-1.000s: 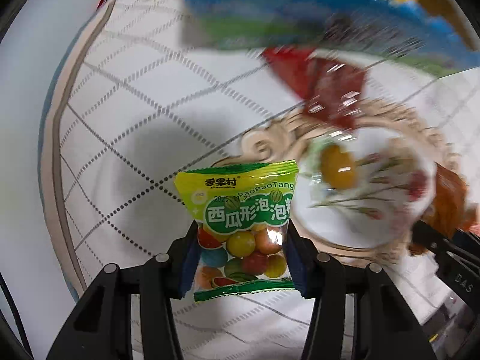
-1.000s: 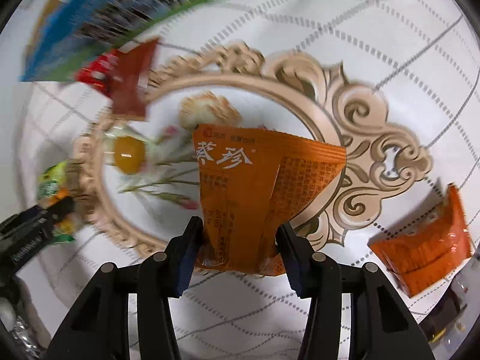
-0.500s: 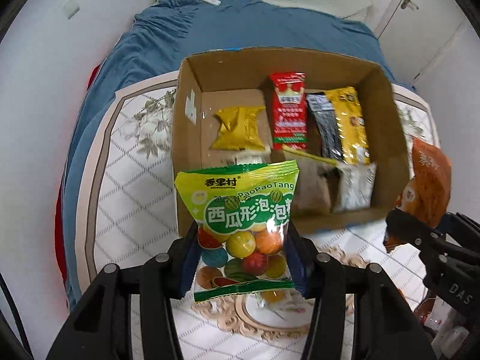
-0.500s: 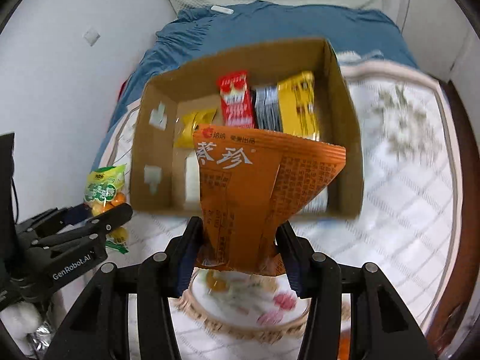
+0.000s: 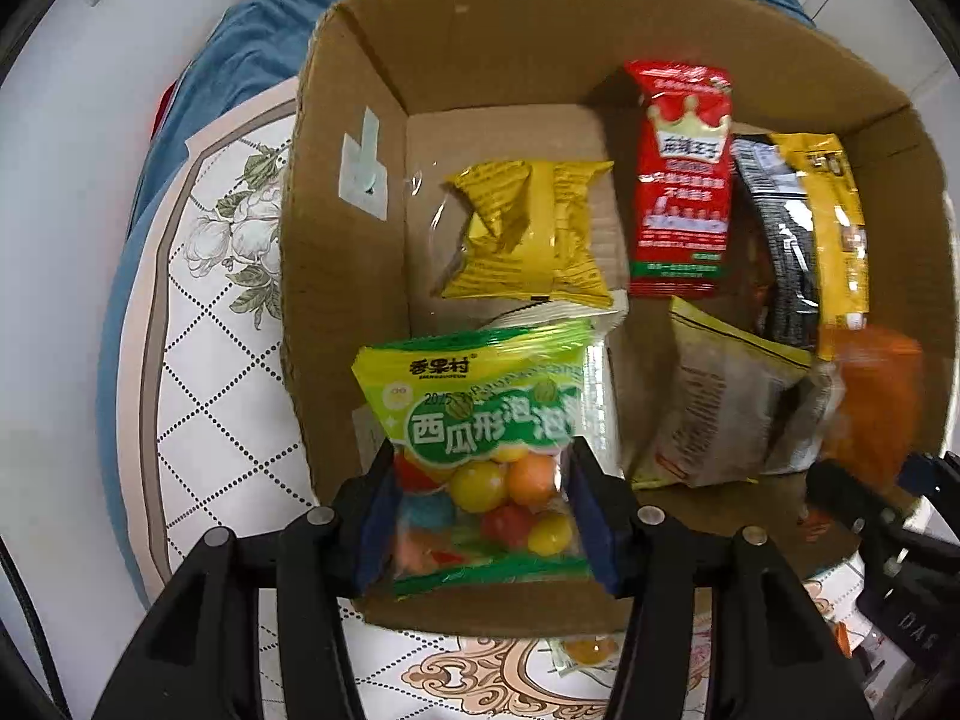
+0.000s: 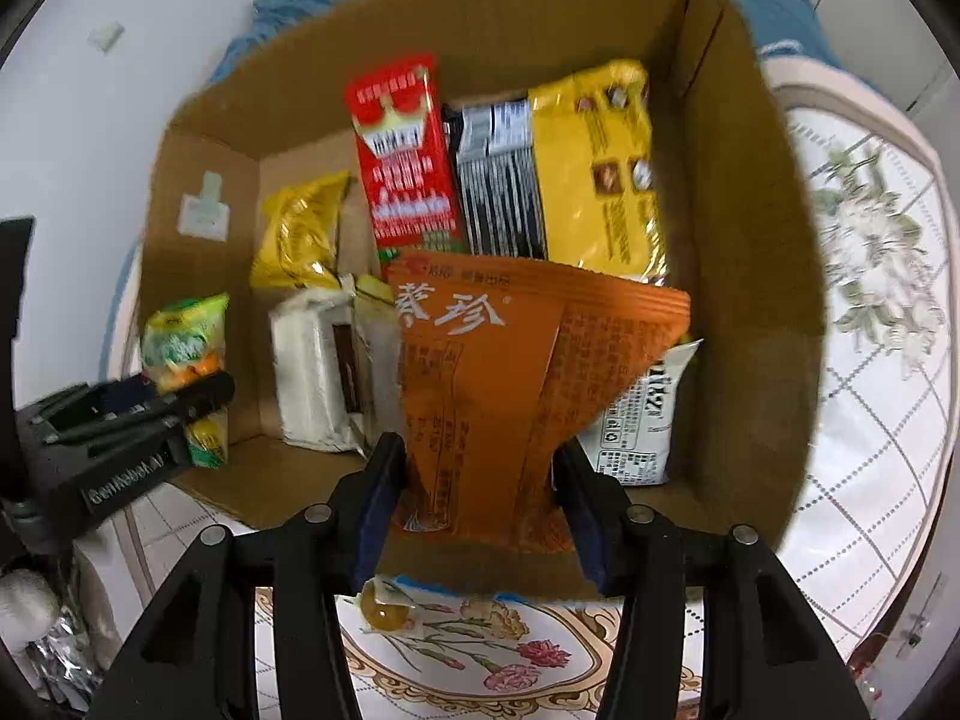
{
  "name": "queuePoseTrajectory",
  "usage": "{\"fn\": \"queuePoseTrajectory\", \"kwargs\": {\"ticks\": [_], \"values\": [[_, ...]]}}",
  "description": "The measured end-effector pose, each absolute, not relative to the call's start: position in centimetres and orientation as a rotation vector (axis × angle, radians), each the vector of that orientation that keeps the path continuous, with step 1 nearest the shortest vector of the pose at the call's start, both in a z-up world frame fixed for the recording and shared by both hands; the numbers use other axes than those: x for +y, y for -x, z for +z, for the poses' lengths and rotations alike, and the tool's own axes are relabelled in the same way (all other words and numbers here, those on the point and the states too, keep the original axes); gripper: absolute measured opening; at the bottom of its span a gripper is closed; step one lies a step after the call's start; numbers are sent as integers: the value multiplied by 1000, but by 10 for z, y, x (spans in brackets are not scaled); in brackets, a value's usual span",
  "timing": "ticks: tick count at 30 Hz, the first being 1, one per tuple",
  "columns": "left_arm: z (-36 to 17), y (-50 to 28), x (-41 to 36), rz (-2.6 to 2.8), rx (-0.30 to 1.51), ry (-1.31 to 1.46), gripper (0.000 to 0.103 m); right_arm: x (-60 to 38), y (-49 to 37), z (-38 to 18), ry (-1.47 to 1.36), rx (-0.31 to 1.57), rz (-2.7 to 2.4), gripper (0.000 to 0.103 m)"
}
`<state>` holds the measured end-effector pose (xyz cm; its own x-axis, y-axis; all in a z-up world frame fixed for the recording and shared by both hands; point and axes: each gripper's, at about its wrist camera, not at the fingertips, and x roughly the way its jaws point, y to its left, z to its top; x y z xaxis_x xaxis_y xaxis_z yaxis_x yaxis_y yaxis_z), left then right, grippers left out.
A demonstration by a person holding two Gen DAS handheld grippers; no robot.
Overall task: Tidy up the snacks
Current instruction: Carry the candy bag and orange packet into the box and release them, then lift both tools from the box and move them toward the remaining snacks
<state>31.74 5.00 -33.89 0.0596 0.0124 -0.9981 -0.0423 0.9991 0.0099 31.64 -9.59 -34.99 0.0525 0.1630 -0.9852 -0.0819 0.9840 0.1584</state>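
An open cardboard box (image 5: 342,252) fills both views from above. My left gripper (image 5: 483,462) holds a green bag of coloured candy balls (image 5: 480,420) over the box's near left corner. Its jaws are beginning to open, but the pads still touch the bag. My right gripper (image 6: 483,450) holds an orange snack packet (image 6: 510,372) above the box's near middle. Those jaws are opening too, with the packet still pinched between them. In the right wrist view the left gripper (image 6: 180,396) and its candy bag (image 6: 180,342) show at the left. The left wrist view shows the orange packet (image 5: 876,396) blurred at the right.
Inside the box (image 6: 750,240) lie a yellow packet (image 5: 528,234), a red packet (image 5: 684,180), a black-and-yellow one (image 5: 804,240), a beige one (image 5: 720,402) and a white one (image 6: 312,372). A small yellow sweet (image 6: 384,606) rests on the patterned tablecloth (image 6: 870,420). Blue bedding (image 5: 240,90) lies behind.
Both grippers have travelled from above the ornate cloth pattern to above the box, which now looms much larger. Each still carries its packet.
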Motion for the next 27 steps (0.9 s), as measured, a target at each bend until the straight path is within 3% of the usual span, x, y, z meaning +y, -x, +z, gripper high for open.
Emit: {"fn": "queuePoseTrajectory", "kwargs": {"ticks": [2, 4, 5, 12, 17, 21, 27], "values": [[-341, -320, 50, 32, 1502, 24, 56, -96, -320, -362, -35, 1544, 176, 99], [-338, -321, 50, 26, 1485, 31, 72, -98, -323, -369, -29, 1554, 170, 100], [-336, -322, 51, 20, 1483, 42, 75, -99, -324, -370, -27, 1554, 165, 100], [-318, -321, 50, 9, 1448, 85, 84, -108, -322, -362, -50, 1521, 141, 100], [-294, -309, 46, 0, 1374, 96, 84, -112, -313, -336, -17, 1423, 105, 100], [-273, -296, 42, -7, 1313, 101, 97, -115, -306, -320, -26, 1375, 86, 100], [-243, -275, 37, 3, 1219, 41, 98, -115, -289, -283, 1, 1271, 64, 100]]}}
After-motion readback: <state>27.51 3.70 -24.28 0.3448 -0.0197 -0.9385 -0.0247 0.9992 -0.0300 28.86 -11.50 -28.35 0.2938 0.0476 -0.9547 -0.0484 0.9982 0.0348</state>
